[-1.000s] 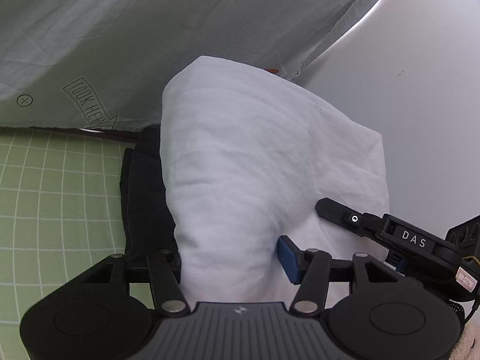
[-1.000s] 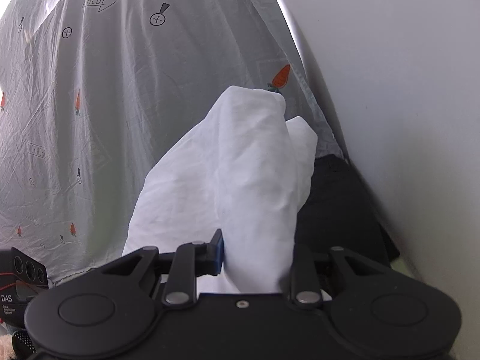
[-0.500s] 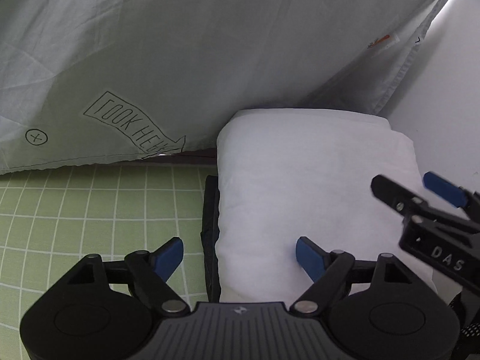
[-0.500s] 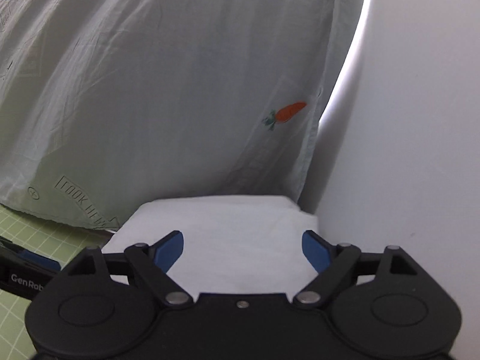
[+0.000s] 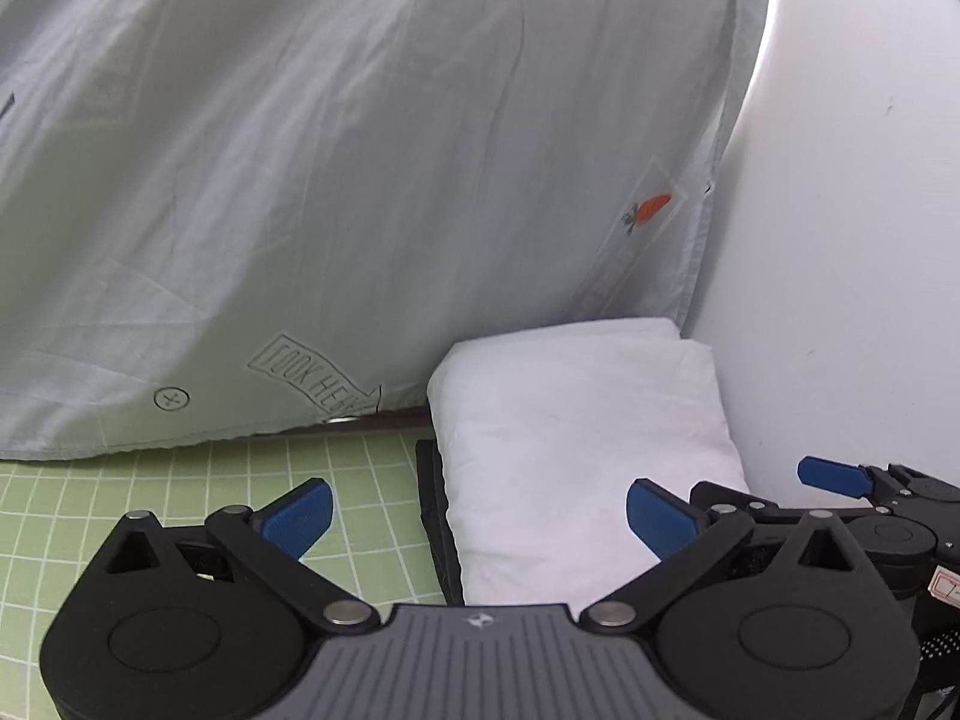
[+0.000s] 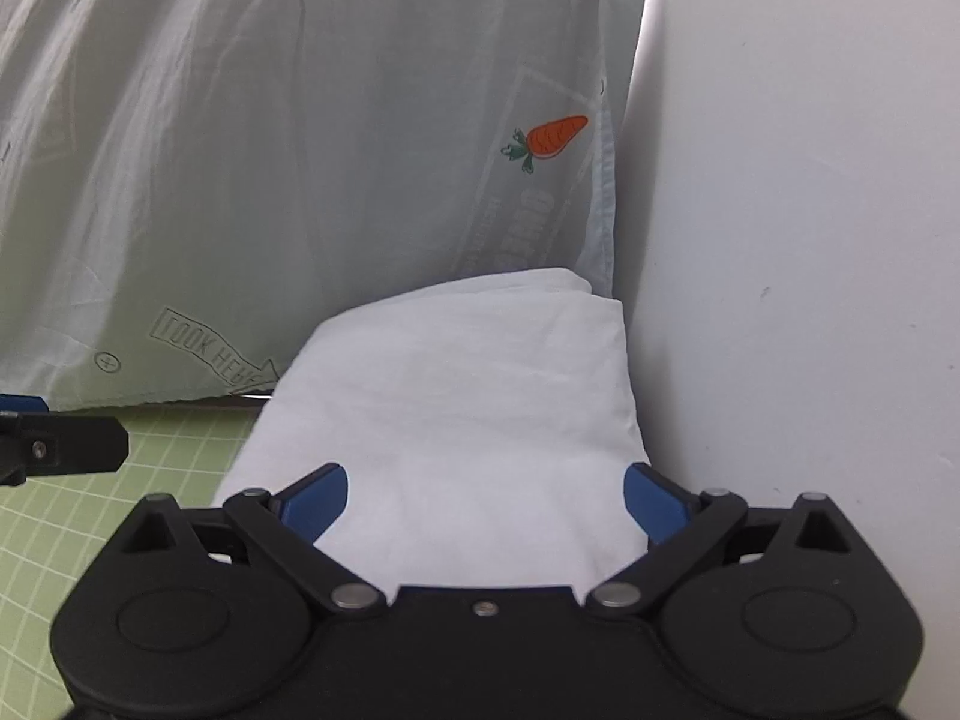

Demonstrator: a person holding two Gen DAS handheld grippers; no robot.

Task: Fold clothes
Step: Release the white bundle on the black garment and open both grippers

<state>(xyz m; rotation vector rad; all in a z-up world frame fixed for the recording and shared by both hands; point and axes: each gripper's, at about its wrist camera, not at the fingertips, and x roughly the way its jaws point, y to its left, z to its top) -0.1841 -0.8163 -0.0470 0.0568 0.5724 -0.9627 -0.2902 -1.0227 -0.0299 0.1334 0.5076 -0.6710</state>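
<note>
White garment (image 5: 582,450) lies folded into a compact block, lower centre-right of the left view, against the wall (image 5: 840,240). It sits on top of a dark folded item (image 5: 435,516), only an edge of which shows at its left. Both rest on the green grid mat (image 5: 180,480).

Left gripper (image 5: 477,516): jaws have just been opening and stand wide apart, nothing clamped; the garment's near left edge lies in the gap, pads clear of it. Right gripper (image 6: 486,495): the same, just opened, spread wide, the cloth below and between the pads but not pinched.

Judgement: this piece looks done and stacked (fold edges fairly square). Whether more clothes remain cannot be told; none loose in view.

Containers: none visible. A pale printed sheet (image 6: 270,150) hangs behind, filling the upper left.
</note>
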